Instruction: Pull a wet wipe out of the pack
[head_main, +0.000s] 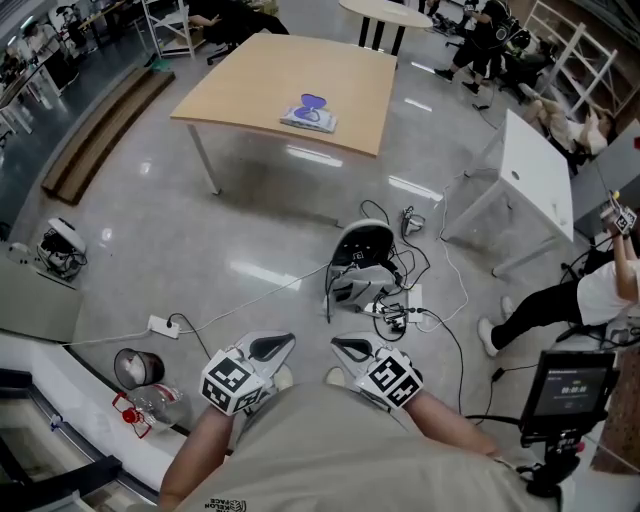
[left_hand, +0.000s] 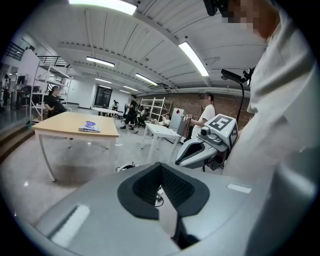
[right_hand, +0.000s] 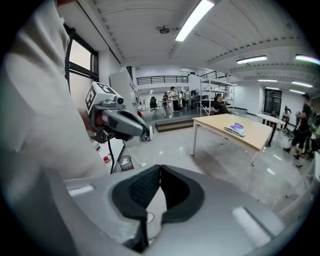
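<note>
The wet wipe pack (head_main: 309, 113), flat and white-purple, lies on a light wooden table (head_main: 250, 80) far across the floor. It also shows in the left gripper view as a small pack (left_hand: 90, 127) and in the right gripper view as a pack (right_hand: 235, 129) on the tabletop. My left gripper (head_main: 283, 343) and right gripper (head_main: 343, 343) are held close to my body, side by side, well away from the table. The left gripper (left_hand: 161, 167) has its jaws shut with nothing between them. The right gripper (right_hand: 160, 169) is shut and holds nothing too.
A black-and-white device with tangled cables (head_main: 362, 262) lies on the floor between me and the table. A white table (head_main: 535, 175) stands at right, with a seated person (head_main: 560, 295) and a monitor on a stand (head_main: 572, 385). A power strip (head_main: 160, 326) and a bucket (head_main: 138, 368) sit at lower left.
</note>
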